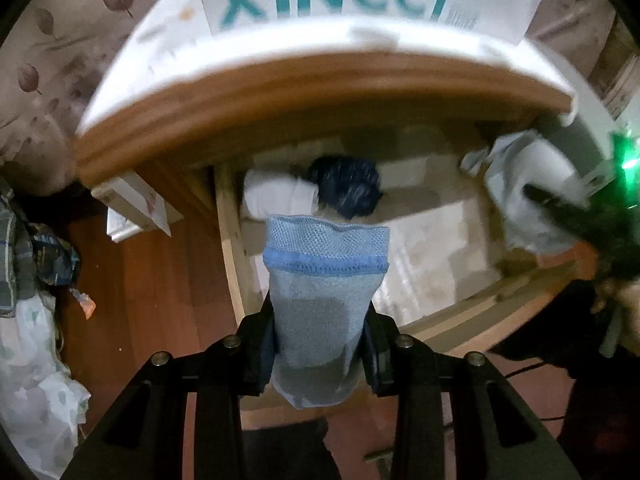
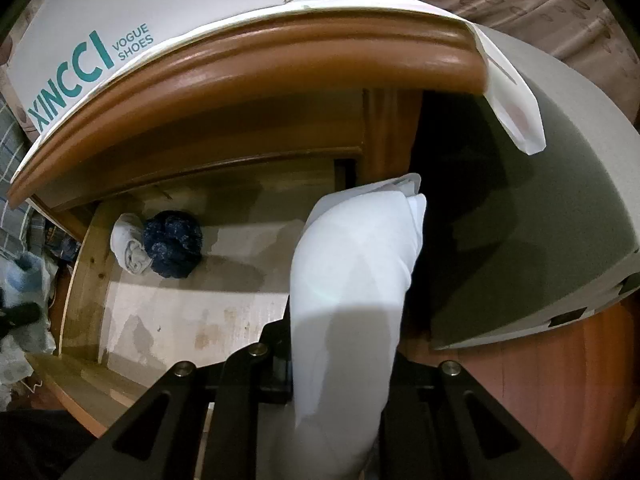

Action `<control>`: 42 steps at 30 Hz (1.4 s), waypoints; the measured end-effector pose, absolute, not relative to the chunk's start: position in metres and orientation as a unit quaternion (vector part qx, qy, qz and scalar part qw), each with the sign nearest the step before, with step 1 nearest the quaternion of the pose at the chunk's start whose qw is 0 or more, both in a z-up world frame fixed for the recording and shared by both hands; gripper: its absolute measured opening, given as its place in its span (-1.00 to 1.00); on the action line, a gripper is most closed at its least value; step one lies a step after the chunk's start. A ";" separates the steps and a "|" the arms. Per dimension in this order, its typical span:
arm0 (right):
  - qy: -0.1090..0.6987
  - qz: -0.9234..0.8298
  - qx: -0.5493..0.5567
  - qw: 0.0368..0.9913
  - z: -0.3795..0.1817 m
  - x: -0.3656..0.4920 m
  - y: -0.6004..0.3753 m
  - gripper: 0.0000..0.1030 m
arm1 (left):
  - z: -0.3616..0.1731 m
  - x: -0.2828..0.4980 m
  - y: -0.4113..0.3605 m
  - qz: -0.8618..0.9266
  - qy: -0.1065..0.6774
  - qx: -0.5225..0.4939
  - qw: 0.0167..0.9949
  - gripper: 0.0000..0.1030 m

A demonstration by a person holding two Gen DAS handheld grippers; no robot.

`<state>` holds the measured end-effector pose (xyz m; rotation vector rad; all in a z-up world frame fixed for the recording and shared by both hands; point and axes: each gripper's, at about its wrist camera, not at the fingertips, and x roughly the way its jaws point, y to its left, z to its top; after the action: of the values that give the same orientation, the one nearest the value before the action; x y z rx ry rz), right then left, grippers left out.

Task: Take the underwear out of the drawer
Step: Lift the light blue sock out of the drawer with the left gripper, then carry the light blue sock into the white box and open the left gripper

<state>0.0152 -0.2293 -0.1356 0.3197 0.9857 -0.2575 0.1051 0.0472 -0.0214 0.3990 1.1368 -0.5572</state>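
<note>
Between the left gripper's (image 1: 320,344) jaws sits a folded blue mesh pair (image 1: 326,280), clamped low w/ most of it standing free above the pads, over the drawer's (image 1: 230,240) near-left corner; the right gripper (image 2: 340,376) is likewise clenched on a white folded pair (image 2: 356,280), held up over the drawer's right end. Risks, as I judge them: both grips bite only the lower part of each bundle, so a fast swing could let the folds open & the cloth slide out, dropping back in or onto the floor; lifting straight ahead could also catch the cabinet top's (image 2: 260,64) wooden lip that overhangs just beyond both grippers. Blue pair: light blue open-weave w/ a darker blue band near its far end, soft, holds shape. White pair: smooth, thicker roll, loose layers showing at its far tip. Beyond & left of both grippers, a white roll (image 2: 128,244) touching a dark navy bundle (image 2: 172,244) lie at the drawer's back-left, untouched
</note>
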 end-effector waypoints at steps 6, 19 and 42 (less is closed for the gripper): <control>0.470 -0.125 0.150 0.861 -0.135 0.014 -0.230 -0.70 | 0.039 0.095 0.052 -0.263 0.476 0.173 0.821 -0.38; 0.468 -0.130 0.153 0.861 -0.134 0.011 -0.234 -0.70 | 0.154 0.123 0.039 -0.242 0.392 0.141 0.876 -0.37; 0.474 -0.125 0.169 0.855 -0.133 0.014 -0.236 -0.70 | 0.160 0.272 -0.048 -0.188 0.428 0.121 0.876 -0.36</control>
<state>0.0142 -0.2357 -0.1331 0.3547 0.9970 -0.2629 0.2722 -0.0477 0.1605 0.2535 0.8926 -0.3933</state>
